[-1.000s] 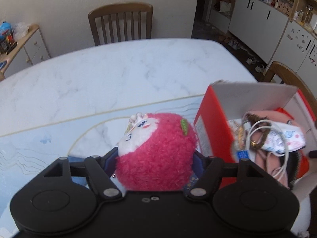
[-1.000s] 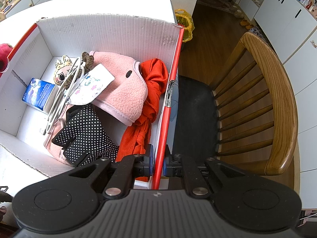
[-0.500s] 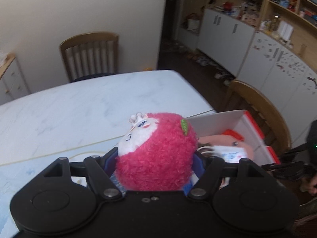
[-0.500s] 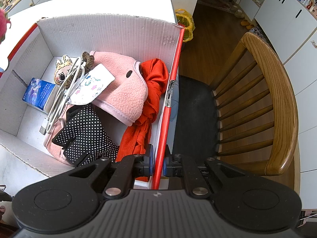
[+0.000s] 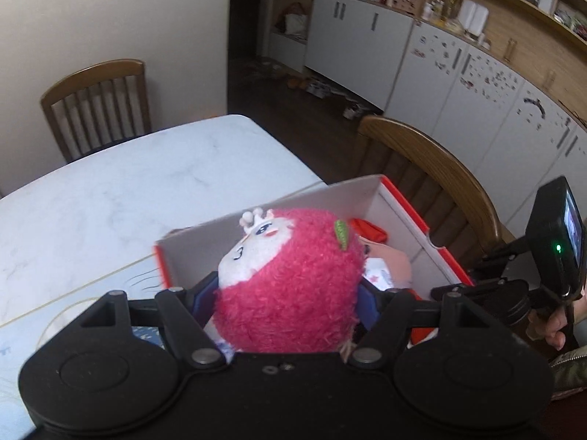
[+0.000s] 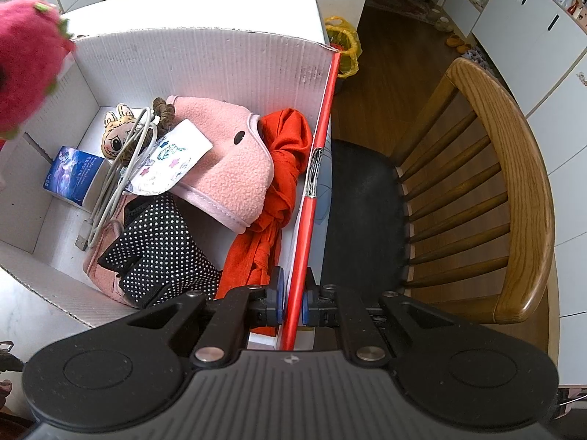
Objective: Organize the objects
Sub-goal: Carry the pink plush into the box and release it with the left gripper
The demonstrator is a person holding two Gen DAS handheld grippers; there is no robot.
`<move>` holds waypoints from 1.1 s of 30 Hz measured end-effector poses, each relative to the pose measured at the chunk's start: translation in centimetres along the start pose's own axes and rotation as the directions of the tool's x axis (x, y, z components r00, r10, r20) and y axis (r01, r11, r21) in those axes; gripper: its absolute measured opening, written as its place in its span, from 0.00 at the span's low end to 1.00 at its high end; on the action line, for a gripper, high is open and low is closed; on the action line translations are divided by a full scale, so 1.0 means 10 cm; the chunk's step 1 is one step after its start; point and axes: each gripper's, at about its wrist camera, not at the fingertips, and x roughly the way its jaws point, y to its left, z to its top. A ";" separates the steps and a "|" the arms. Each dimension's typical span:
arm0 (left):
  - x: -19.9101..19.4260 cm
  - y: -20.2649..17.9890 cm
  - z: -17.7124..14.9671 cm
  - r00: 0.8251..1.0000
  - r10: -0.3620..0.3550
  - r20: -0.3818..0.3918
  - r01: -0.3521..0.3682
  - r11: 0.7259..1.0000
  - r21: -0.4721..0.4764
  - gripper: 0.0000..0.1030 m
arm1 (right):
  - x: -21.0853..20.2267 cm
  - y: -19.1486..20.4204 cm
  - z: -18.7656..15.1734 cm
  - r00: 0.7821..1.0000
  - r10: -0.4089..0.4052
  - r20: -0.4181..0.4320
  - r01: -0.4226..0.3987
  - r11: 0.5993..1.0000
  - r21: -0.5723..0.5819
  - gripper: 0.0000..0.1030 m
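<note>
My left gripper [image 5: 286, 299] is shut on a fluffy pink plush toy [image 5: 293, 286] with a white face and holds it above the left side of the red-and-white cardboard box [image 5: 323, 198]. The plush also shows at the upper left of the right wrist view [image 6: 25, 62], over the box's left wall. My right gripper [image 6: 292, 302] is shut on the box's red right wall [image 6: 312, 201]. Inside the box lie a pink fleece garment [image 6: 227, 161], an orange cloth [image 6: 279, 168], a black dotted item [image 6: 161, 249], a white cable [image 6: 121, 168], a small doll [image 6: 115, 134] and a blue packet [image 6: 73, 176].
The box sits at the right edge of a white marble table [image 5: 110, 198]. A wooden chair [image 6: 495, 190] stands right beside the box. Another chair [image 5: 99, 106] stands at the table's far side. White cabinets [image 5: 458, 84] line the far wall.
My left gripper has carried the plush up and to the right, from the table beside the box to above the box's left side. The right gripper has stayed clamped on the box wall.
</note>
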 end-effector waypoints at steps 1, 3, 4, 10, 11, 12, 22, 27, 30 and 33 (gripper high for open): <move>0.03 -0.03 0.00 1.000 -0.006 -0.005 0.006 1.000 0.009 0.70 | 0.00 0.00 0.00 1.000 0.000 0.000 0.000 1.000 0.000 0.09; 0.09 -0.11 -0.01 1.000 -0.010 -0.011 0.010 0.999 0.034 0.70 | 0.01 0.00 0.00 1.000 0.001 0.000 -0.001 1.000 0.000 0.09; 0.13 -0.14 -0.02 1.000 -0.005 -0.018 0.005 0.999 0.047 0.70 | 0.01 0.00 0.00 1.000 0.001 0.000 -0.001 1.000 0.001 0.09; 0.33 -0.23 -0.07 0.998 0.015 -0.059 -0.009 0.996 0.090 0.70 | 0.01 -0.02 -0.01 1.000 0.003 0.001 -0.003 1.000 0.002 0.09; 0.37 -0.23 -0.08 0.998 0.022 -0.065 -0.016 0.995 0.096 0.70 | 0.01 0.02 0.01 1.000 0.002 0.001 -0.002 1.000 0.001 0.09; 0.40 -0.23 -0.09 0.997 0.029 -0.072 -0.021 0.995 0.102 0.70 | 0.01 0.02 0.01 1.000 0.002 0.001 -0.002 1.000 0.001 0.09; 0.70 -0.18 -0.23 0.986 0.091 -0.140 -0.073 0.989 0.126 0.70 | 0.02 0.01 0.01 1.000 0.002 0.001 -0.002 1.000 0.001 0.09; 0.74 -0.16 -0.29 0.984 0.082 -0.160 -0.063 0.990 0.123 0.70 | 0.02 0.01 0.01 1.000 0.002 0.002 -0.002 1.000 0.002 0.09; 0.76 -0.14 -0.30 0.982 0.075 -0.171 -0.056 0.991 0.118 0.70 | 0.02 0.02 0.03 1.000 0.001 0.001 -0.001 1.000 0.002 0.09; 0.76 -0.13 -0.30 0.982 0.069 -0.175 -0.050 0.992 0.112 0.72 | 0.02 0.01 0.02 1.000 0.002 0.002 -0.002 1.000 0.002 0.09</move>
